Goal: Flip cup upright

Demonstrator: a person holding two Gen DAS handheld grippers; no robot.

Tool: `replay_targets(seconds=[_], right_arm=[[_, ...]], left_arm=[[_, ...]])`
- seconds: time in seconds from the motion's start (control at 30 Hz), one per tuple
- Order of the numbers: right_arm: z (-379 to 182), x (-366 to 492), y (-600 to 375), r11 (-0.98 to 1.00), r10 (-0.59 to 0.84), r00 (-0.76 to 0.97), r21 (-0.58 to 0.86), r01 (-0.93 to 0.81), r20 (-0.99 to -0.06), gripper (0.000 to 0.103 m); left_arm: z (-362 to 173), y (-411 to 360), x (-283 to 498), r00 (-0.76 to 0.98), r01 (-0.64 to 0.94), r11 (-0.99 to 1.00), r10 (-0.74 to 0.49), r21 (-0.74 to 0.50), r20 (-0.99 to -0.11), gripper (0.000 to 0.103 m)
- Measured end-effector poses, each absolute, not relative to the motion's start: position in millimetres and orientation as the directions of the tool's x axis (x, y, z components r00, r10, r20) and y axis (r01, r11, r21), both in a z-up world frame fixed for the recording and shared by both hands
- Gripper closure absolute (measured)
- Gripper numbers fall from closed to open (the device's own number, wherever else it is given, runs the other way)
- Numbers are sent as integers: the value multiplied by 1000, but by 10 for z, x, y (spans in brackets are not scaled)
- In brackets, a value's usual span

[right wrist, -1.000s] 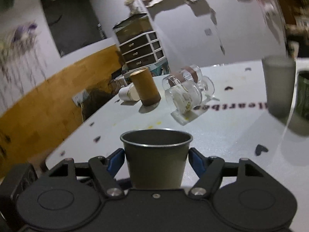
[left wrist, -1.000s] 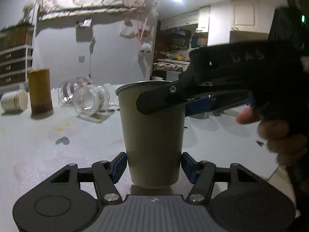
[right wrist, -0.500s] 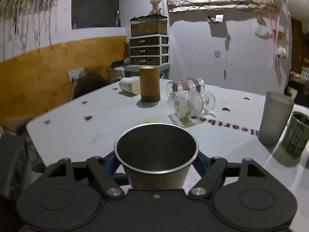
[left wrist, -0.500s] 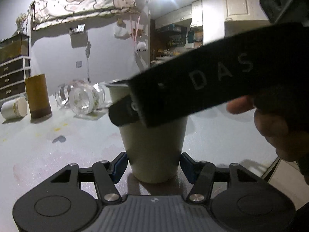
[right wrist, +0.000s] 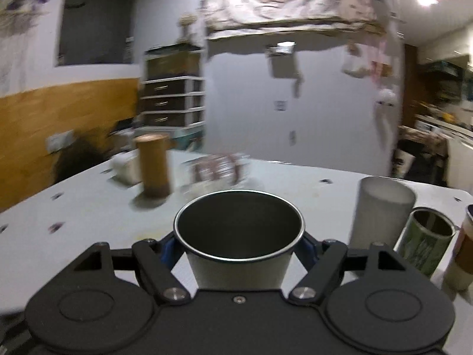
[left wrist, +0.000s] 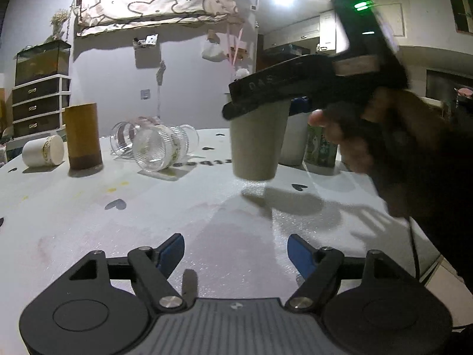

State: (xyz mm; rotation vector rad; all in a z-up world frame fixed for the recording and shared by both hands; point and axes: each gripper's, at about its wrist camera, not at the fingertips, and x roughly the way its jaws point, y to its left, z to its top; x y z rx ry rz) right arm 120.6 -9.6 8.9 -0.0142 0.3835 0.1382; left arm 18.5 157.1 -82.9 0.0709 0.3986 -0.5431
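A brown canister [left wrist: 83, 136] stands on the white table [left wrist: 88, 207]. Glass jars [left wrist: 153, 148] lie tipped beside it. A white tub [left wrist: 43, 151] lies at the canister's other side.

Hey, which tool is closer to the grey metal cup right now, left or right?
Right. The right tool is clamped on the grey metal cup, holding it upright above the white table. The left tool sits open and empty, apart from the cup.

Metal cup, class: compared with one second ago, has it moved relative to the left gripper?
Yes. The metal cup left the left gripper and now hangs farther off, above the table.
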Motion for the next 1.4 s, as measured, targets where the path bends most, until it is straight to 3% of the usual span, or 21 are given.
replay_targets(seconds=[0.33,0.63,0.7,0.8,1.4], right_arm=[[-59,1982,-376,997,-67,913,15,79,-401,26],[-170,2092,-337,996,-89,920,-16,90,-383,25],[-161,2085,-338,996,-86,918,-13,87,-387,18],[-131,2009,-381,997,-59,915,27,77,-400,9],[-35,282,-378,999,17,965,35,-8,-262,5]], left_arm=[[-845,1626,195,788,497,866,-475,-51,-392,26],[-838,1652,199,791,489,871,-469,-56,-392,26],[-833,1657,205,792,484,873,-466,-59,-394,26],[-806,1674,206,800,477,877,-460,-58,-385,24],[-475,1745,220,875,361,932,-354,-43,-329,16]])
